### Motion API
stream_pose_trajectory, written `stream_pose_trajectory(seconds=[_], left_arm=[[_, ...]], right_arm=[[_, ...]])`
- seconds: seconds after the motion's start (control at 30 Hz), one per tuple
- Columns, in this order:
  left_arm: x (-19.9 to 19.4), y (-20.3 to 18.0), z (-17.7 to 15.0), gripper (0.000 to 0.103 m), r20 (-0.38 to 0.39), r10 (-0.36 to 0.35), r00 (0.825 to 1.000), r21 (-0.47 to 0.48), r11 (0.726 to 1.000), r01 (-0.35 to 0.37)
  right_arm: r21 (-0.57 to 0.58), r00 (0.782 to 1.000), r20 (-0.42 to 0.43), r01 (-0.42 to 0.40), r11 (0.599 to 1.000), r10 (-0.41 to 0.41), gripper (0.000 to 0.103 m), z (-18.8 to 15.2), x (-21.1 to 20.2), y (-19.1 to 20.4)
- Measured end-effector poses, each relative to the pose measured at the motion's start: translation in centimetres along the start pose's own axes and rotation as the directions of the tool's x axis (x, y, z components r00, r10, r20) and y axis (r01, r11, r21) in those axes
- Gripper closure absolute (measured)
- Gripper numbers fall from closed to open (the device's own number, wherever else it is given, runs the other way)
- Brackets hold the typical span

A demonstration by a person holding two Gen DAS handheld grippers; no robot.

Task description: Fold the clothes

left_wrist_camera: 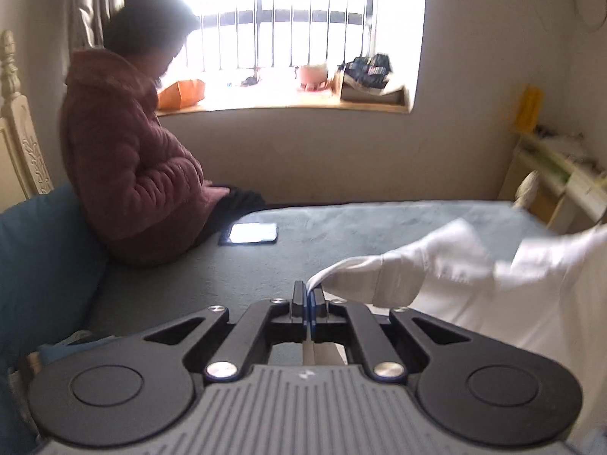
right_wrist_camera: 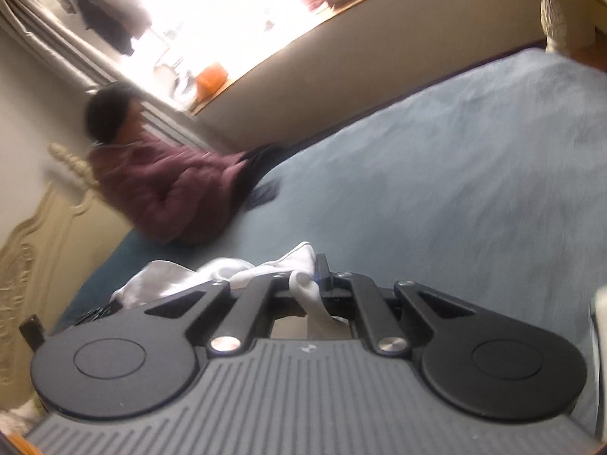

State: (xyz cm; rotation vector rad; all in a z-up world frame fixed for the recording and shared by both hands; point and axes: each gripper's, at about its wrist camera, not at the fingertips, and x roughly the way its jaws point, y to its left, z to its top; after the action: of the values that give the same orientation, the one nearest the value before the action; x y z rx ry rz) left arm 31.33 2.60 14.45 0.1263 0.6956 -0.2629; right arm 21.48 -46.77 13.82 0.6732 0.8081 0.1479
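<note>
While a person in a maroon jacket (left_wrist_camera: 129,159) sits at the far edge of the grey-blue bed (left_wrist_camera: 341,235) beside a tablet (left_wrist_camera: 252,233), my left gripper (left_wrist_camera: 308,295) and right gripper (right_wrist_camera: 316,276) each pinch the white shirt (left_wrist_camera: 474,276); window (left_wrist_camera: 303,19) behind, right view blurred, probably a hem.

Left wrist view: taken low over the bed (left_wrist_camera: 379,223), faced level at the window (left_wrist_camera: 303,19).
Right wrist view: rolled sideways, set close above the bed (right_wrist_camera: 455,170).
Shared: the seated person (left_wrist_camera: 129,159) (right_wrist_camera: 170,182), the window (right_wrist_camera: 235,11).
</note>
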Motion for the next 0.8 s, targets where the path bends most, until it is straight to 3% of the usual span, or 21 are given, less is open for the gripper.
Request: stream_pose_trajectory(seconds=[0.13, 0.27, 0.47, 0.53, 0.6, 0.63, 0.67, 0.73, 0.8], left_arm=[[10.0, -1.7, -1.9, 0.101, -0.008, 0.033, 0.999, 0.06, 0.998, -0.032], [18.1, -3.4, -4.7, 0.101, -0.033, 0.07, 0.997, 0.096, 0.993, -0.067], [26.8, -6.0, -8.6, 0.1, -0.081, 0.136, 0.987, 0.093, 0.987, -0.129], [28.9, -6.4, -9.5, 0.098, -0.131, 0.14, 0.981, 0.087, 0.988, -0.129], [30.8, -6.6, -10.3, 0.087, -0.191, 0.128, 0.973, 0.079, 0.99, -0.115], [31.3, -6.7, -10.8, 0.073, -0.217, 0.121, 0.969, 0.077, 0.991, -0.107], [31.6, -6.6, -11.1, 0.067, -0.23, 0.126, 0.965, 0.076, 0.991, -0.112], [30.8, -6.4, -11.4, 0.045, -0.215, 0.145, 0.966, 0.058, 0.989, -0.136], [29.3, -5.8, -11.2, 0.037, -0.182, 0.148, 0.972, 0.02, 0.989, -0.146]], right_arm=[[-0.031, 0.998, 0.045, 0.054, 0.998, -0.052, 0.102, 1.5, 8.0, -4.7], [0.005, 0.989, 0.057, 0.136, 0.991, -0.136, 0.102, 0.5, 16.3, -10.1], [0.078, 0.961, 0.073, 0.263, 0.962, -0.268, 0.102, -2.3, 25.9, -16.9], [0.067, 0.947, 0.068, 0.309, 0.949, -0.313, 0.102, -3.0, 28.0, -18.2], [0.015, 0.931, 0.05, 0.36, 0.933, -0.361, 0.097, -3.6, 30.1, -19.0], [0.011, 0.923, 0.026, 0.385, 0.923, -0.385, 0.094, -3.9, 30.4, -19.4], [0.021, 0.917, 0.016, 0.398, 0.917, -0.399, 0.089, -4.0, 30.4, -19.6], [0.049, 0.911, 0.025, 0.41, 0.911, -0.411, 0.07, -4.3, 29.5, -19.8], [0.095, 0.912, 0.066, 0.398, 0.912, -0.405, 0.047, -4.6, 27.4, -19.9]])
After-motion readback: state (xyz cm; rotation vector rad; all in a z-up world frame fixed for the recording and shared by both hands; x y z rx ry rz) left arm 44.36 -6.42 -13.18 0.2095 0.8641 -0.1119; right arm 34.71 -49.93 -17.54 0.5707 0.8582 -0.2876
